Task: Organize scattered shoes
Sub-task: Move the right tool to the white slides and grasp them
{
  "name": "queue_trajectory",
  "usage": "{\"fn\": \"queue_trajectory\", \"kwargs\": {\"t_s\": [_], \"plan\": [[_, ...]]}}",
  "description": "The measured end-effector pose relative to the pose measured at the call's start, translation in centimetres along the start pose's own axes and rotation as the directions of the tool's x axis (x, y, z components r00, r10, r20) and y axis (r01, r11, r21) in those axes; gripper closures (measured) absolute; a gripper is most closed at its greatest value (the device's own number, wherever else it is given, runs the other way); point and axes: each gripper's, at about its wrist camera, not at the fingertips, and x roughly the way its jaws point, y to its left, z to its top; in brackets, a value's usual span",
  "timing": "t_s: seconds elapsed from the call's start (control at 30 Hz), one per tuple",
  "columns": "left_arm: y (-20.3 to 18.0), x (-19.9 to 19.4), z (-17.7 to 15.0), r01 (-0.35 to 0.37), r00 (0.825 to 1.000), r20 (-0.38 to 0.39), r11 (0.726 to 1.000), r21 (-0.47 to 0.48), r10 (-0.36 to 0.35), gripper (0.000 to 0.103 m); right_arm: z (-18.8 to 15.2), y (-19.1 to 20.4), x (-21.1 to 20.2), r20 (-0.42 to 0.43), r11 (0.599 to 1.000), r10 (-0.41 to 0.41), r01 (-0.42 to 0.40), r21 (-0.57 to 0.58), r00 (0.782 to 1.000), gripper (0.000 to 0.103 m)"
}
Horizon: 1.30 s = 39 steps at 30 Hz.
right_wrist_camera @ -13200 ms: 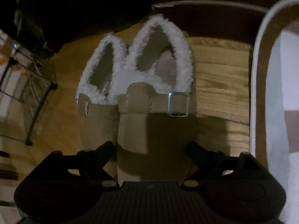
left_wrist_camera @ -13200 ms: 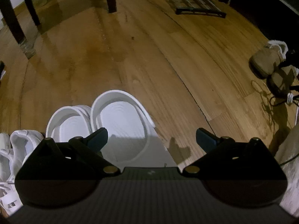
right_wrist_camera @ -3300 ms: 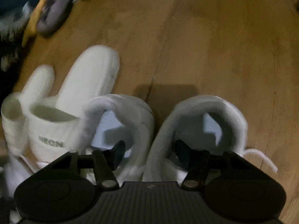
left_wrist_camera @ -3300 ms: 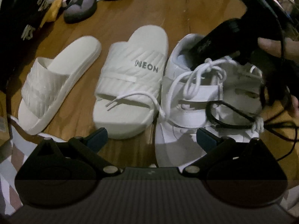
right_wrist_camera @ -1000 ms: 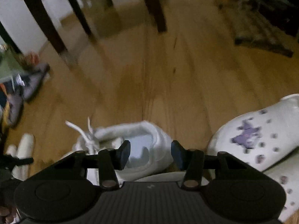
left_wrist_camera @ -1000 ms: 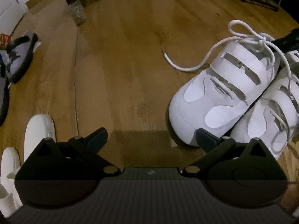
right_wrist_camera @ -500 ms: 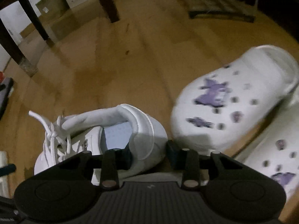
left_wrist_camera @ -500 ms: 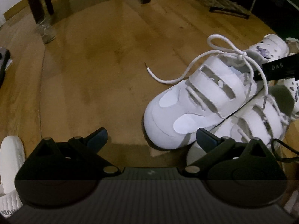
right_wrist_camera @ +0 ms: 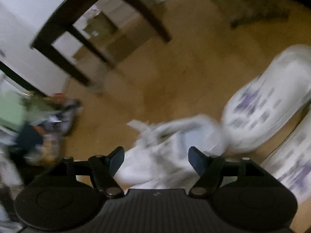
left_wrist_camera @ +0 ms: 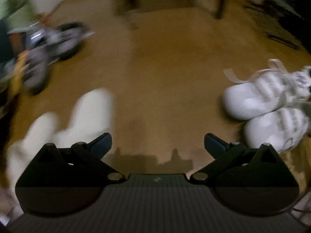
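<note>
Both views are blurred. Two white strap sneakers (left_wrist_camera: 258,99) lie side by side at the right of the left wrist view, apart from my open left gripper (left_wrist_camera: 157,144), which hangs over bare wood floor. Two white slides (left_wrist_camera: 85,114) lie just beyond its left finger. In the right wrist view my right gripper (right_wrist_camera: 156,157) has its jaws opening; a white sneaker (right_wrist_camera: 167,151) lies on the floor below and between the fingers, with the pads off it. Two white clogs with purple charms (right_wrist_camera: 266,104) lie to its right.
Purple-grey shoes (left_wrist_camera: 50,42) lie at the far left near green cloth (right_wrist_camera: 11,108). Dark table legs (right_wrist_camera: 83,44) stand beyond on the wood floor (left_wrist_camera: 165,73). A dark wire rack (left_wrist_camera: 281,38) sits at the far right.
The right gripper's jaws have spread and come off the white sneaker's heel, and it has risen. The left gripper has swung left: the sneakers slid to the right edge, the slides and purple shoes came into view.
</note>
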Motion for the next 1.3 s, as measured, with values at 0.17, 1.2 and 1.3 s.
{"fn": "queue_trajectory", "kwargs": {"t_s": [0.17, 1.2, 1.3], "plan": [[9.9, -1.8, -4.2, -0.113, 0.994, -0.017, 0.981, -0.160, 0.112, 0.000, -2.5, 7.3, 5.9, -0.163, 0.987, 0.019, -0.044, -0.154, 0.986, 0.029], [25.1, 8.7, -9.6, 0.007, 1.000, -0.009, 0.897, -0.442, -0.013, 0.050, -16.1, 33.2, 37.8, -0.794, 0.961, 0.118, -0.270, -0.060, 0.596, 0.087], [24.8, 8.0, -10.0, 0.014, 1.000, -0.006, 0.903, -0.430, -0.018, 0.051, -16.9, 34.0, 37.7, -0.785, 0.966, 0.132, -0.257, -0.035, 0.605, 0.087]]}}
